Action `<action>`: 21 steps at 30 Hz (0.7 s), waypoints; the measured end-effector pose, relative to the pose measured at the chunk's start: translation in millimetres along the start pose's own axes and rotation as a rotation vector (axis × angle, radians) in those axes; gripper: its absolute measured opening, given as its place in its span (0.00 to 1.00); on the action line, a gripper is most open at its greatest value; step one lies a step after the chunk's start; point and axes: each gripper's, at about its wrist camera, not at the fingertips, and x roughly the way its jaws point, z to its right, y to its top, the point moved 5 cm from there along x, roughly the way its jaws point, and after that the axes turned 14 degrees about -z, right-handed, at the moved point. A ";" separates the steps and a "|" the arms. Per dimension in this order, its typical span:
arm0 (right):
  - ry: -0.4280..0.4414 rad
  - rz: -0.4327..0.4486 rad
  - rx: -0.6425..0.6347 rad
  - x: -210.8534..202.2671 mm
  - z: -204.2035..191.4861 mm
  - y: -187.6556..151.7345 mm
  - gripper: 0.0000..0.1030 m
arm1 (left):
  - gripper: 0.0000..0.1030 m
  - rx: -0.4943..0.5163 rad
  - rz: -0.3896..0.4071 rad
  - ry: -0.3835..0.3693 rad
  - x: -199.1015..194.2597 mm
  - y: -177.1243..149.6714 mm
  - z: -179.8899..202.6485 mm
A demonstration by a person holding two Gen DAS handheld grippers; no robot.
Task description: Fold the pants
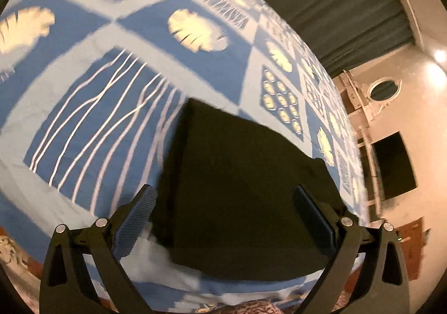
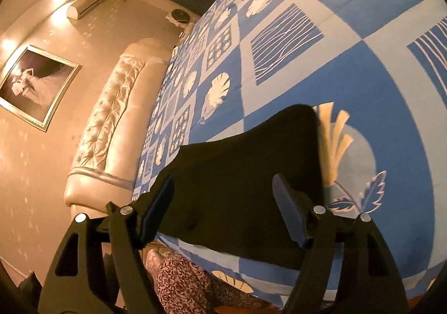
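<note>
**Nearly done: pants lying folded, both tools standing empty**

Seemingly the folding is reaching its end. The left tool [image 1: 223, 213] is standing wide open, its two fingers apart on either side of the pants [image 1: 240, 202] as seen through the lens, with nothing pinched between them and no cloth visibly pressing on the pads. The right tool [image 2: 223, 202] is likewise gaping, its jaws spread with only the dark fabric lying beyond them; it is gripping nothing. Both are looking down at a slant from above the cloth rather than resting on it, as far as the views are telling.

The pants [image 2: 245, 174] are lying on the bed [image 1: 83, 124], near its close edge, as a compact dark block with fairly straight sides and squared corners. In the left view the far corner is looking crisp; in the right view the far edge is rising in a soft hump, so a layer may be sitting a little proud there. I am judging that the main folds are made and that at most a smoothing or a last fold is remaining; how many layers are stacked cannot be read, the cloth being too dark.

The blue patterned bedspread is carrying nothing else in sight. No basket, box or drawer is showing in either view, so there is no container to report on. A padded headboard [image 2: 111, 129] is standing at the bed's far side.
</note>
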 end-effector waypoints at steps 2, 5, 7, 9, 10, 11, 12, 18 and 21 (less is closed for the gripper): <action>0.001 -0.010 -0.004 3.9 -2.8 -2.4 0.71 | 0.95 -0.026 -0.035 -0.042 8.5 6.7 -13.2; -0.001 -0.027 -0.002 10.5 -2.3 -4.5 0.71 | 0.95 -0.029 -0.054 -0.102 21.2 13.4 -18.8; -0.020 -0.031 0.001 13.5 -0.7 -5.3 0.71 | 0.95 -0.010 -0.049 -0.137 24.6 15.3 -15.3; -0.022 -0.040 0.003 15.7 0.9 -6.5 0.71 | 0.95 0.009 -0.057 -0.210 29.4 16.6 -7.2; -0.022 -0.039 0.005 15.9 1.1 -6.9 0.71 | 0.95 0.014 -0.053 -0.220 30.1 17.5 -4.9; -0.021 -0.039 0.005 15.7 0.9 -7.1 0.71 | 0.95 0.028 -0.041 -0.222 31.0 17.1 -1.7; -0.018 -0.039 0.003 15.7 -0.2 -7.4 0.71 | 0.92 0.044 -0.031 -0.204 33.6 16.2 1.0; -0.046 -0.045 -0.019 18.2 -3.5 -8.5 0.72 | 0.19 -0.086 -0.048 -0.242 51.4 13.1 -19.5; -0.070 -0.045 -0.027 20.0 -4.7 -9.9 0.72 | 0.16 -0.063 -0.041 -0.179 48.3 12.5 -10.7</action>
